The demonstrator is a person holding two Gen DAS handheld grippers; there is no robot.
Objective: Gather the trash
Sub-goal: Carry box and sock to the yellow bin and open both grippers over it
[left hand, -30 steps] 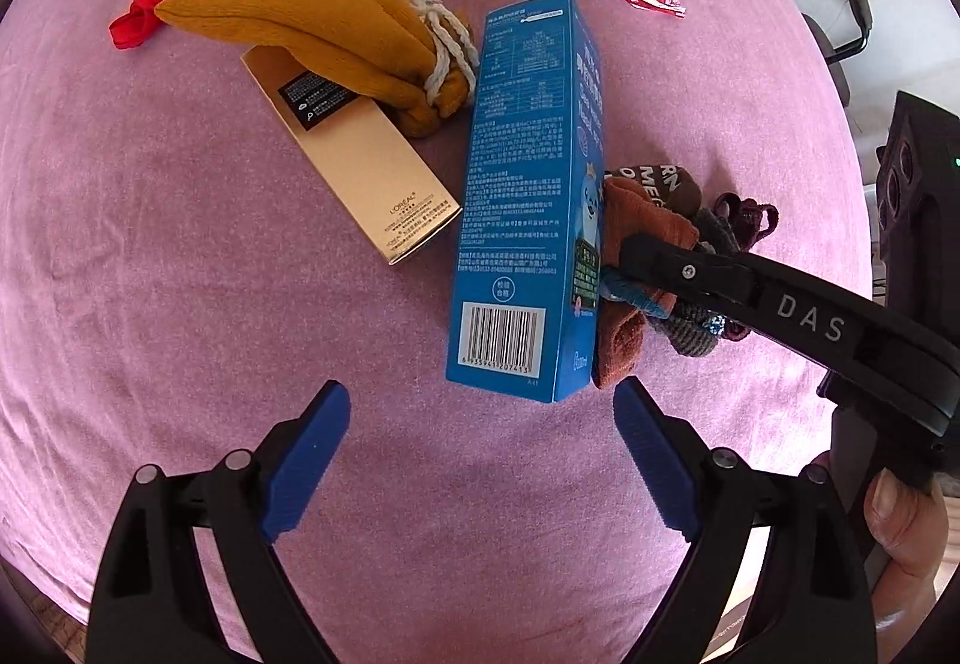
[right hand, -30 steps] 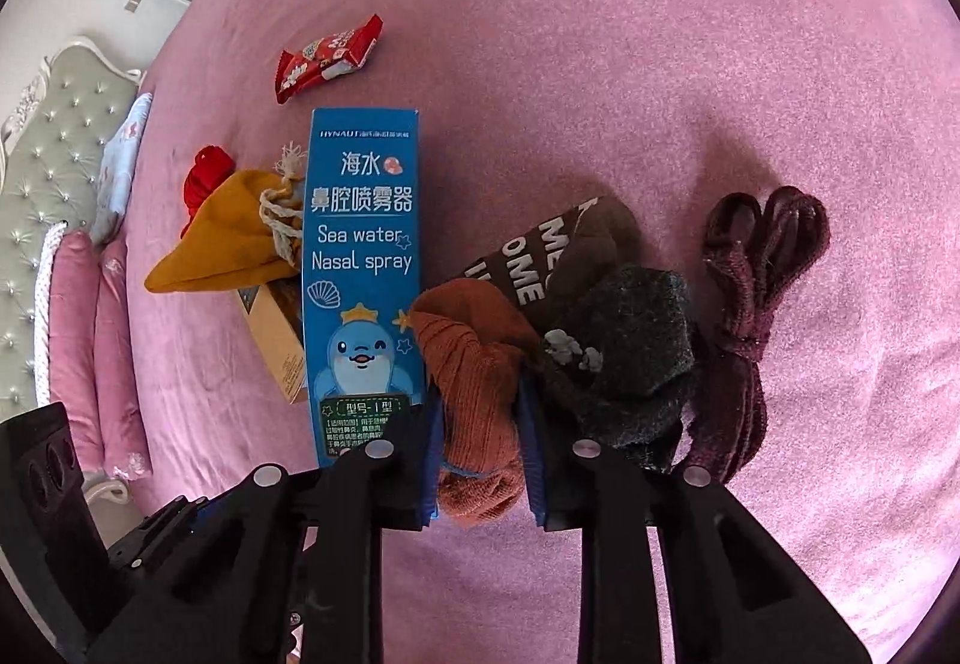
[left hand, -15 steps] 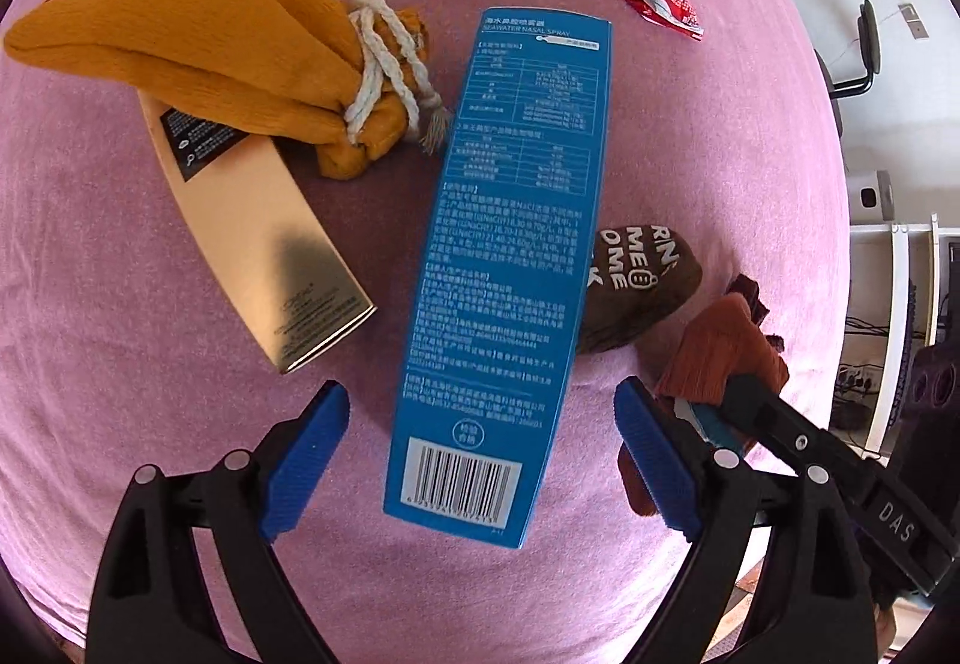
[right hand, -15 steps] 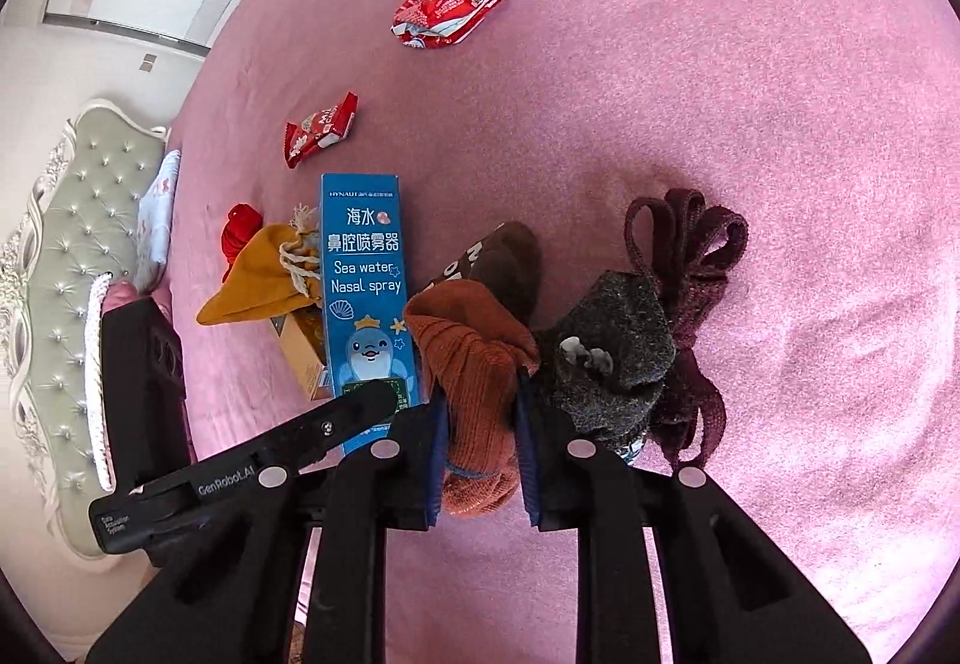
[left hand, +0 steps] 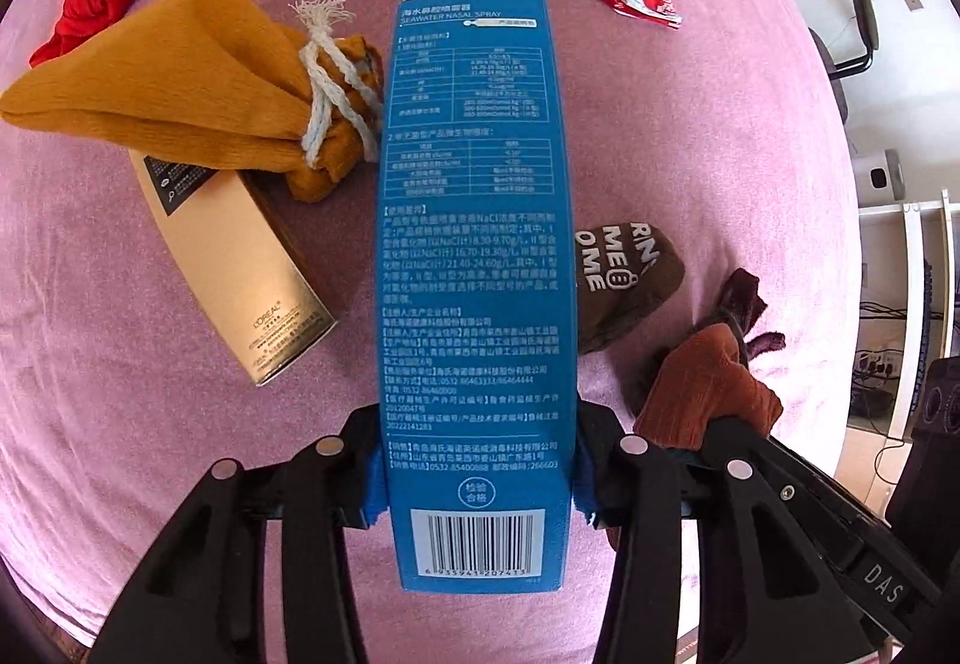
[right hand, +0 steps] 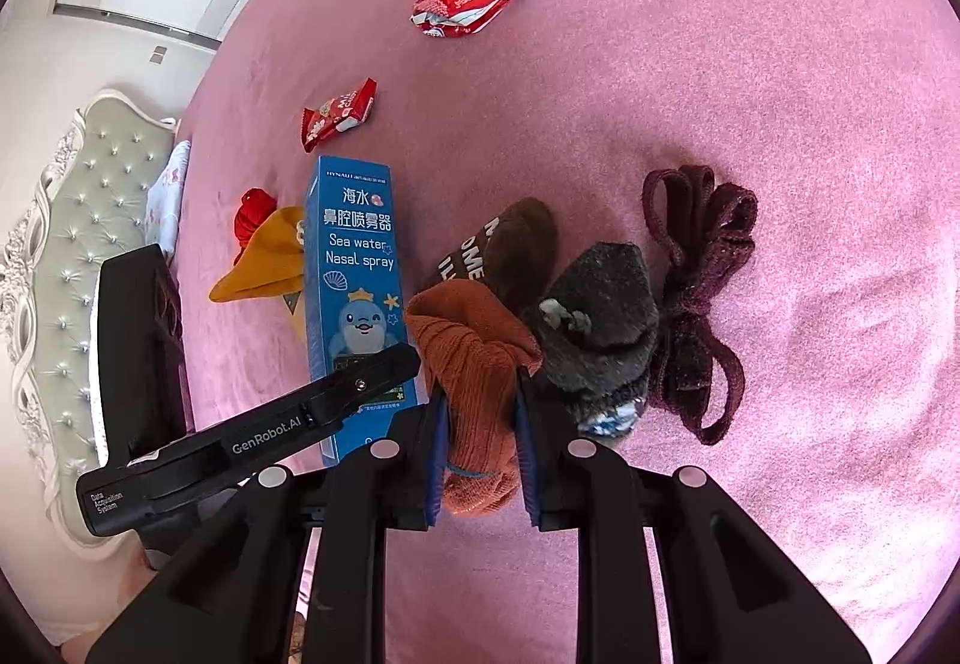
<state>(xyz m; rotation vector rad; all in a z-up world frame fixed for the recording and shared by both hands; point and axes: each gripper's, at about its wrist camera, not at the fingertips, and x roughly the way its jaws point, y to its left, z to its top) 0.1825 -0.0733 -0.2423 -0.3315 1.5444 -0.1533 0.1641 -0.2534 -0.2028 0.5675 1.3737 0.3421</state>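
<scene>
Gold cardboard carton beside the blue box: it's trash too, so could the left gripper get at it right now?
Probably not yet: the left gripper is closing on the tall blue nasal spray box, filling its jaws. The gold cardboard carton lies partly under a mustard knitted sock.

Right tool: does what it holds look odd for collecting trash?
Yes. The right tool is clamped on a rust-orange sock, clothing rather than trash, while two red snack wrappers lie untouched further up the pink bedspread.

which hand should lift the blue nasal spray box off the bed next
Left. Its tongs are closing with the blue nasal spray box between the pads, while the right tongs are shut on the rust-orange sock.
</scene>
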